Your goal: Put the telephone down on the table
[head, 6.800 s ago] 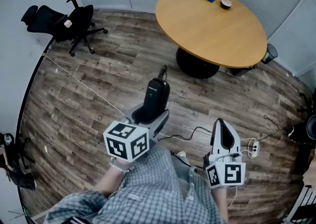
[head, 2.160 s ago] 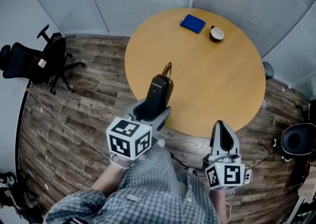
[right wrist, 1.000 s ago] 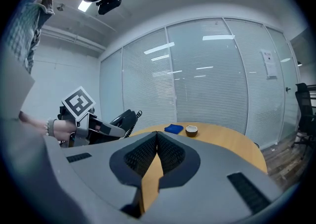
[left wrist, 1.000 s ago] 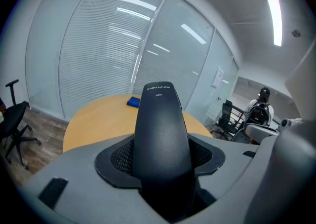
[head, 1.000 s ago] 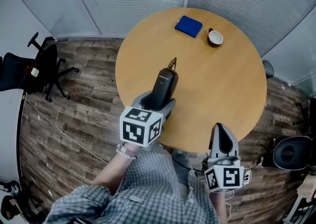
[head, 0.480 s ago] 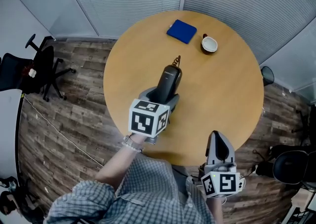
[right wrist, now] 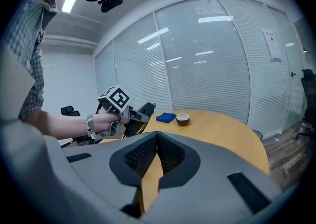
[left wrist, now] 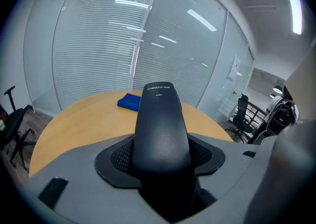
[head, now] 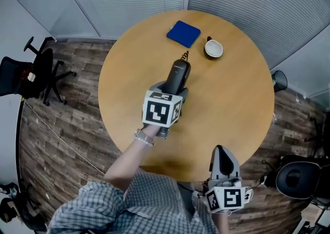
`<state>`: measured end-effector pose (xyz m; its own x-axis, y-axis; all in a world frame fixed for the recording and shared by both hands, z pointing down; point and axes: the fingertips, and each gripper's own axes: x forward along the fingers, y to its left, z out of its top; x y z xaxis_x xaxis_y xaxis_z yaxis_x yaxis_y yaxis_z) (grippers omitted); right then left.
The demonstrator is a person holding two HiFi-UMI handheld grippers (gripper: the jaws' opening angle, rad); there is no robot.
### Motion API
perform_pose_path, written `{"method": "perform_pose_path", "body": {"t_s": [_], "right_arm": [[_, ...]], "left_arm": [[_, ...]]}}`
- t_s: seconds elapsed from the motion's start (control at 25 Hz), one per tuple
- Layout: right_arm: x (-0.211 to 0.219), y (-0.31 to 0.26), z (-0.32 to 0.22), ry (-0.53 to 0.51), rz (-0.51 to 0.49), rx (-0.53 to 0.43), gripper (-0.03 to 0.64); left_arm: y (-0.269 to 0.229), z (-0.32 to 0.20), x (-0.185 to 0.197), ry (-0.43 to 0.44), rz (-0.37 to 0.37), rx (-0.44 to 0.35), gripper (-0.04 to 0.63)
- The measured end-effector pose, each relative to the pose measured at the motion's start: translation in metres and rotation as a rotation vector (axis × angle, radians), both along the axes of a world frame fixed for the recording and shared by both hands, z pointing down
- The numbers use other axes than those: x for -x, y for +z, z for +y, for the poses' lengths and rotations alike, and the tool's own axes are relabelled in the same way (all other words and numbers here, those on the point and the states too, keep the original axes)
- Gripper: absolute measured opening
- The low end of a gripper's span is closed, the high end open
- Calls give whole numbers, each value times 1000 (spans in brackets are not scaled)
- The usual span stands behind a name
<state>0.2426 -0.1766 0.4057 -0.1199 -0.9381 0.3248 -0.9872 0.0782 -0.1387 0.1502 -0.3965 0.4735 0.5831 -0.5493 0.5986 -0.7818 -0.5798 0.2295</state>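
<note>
My left gripper clamps the black telephone between its pads. The handset juts out past the jaws over the round wooden table, pointing toward the blue cloth and the cup. My right gripper hangs at the table's near edge, jaws pressed together on nothing.

White print at the top end of the black telephone, seen in the left gripper view, reads roughly "CHINOE" beside two small characters. Beneath it is a short code, seemingly "A261", though the middle digits are uncertain. A paper sheet on the glass wall bears print too small to read.
</note>
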Motion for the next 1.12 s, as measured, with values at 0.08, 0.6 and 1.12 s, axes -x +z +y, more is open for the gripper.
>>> {"method": "perform_pose_path", "body": {"t_s": [0.08,0.6,1.12], "right_arm": [[-7,4,-3,1,-6,6,10],[-40,30,-1,27,-27,76,10],[-62,42,19,87,-30,129,9]], "left_arm": [[10,-14,-10,-1,-17,10,278],[99,-94,-53,-44,-226,95,278],[145,-110,-57,-124,-359,99,279]]}}
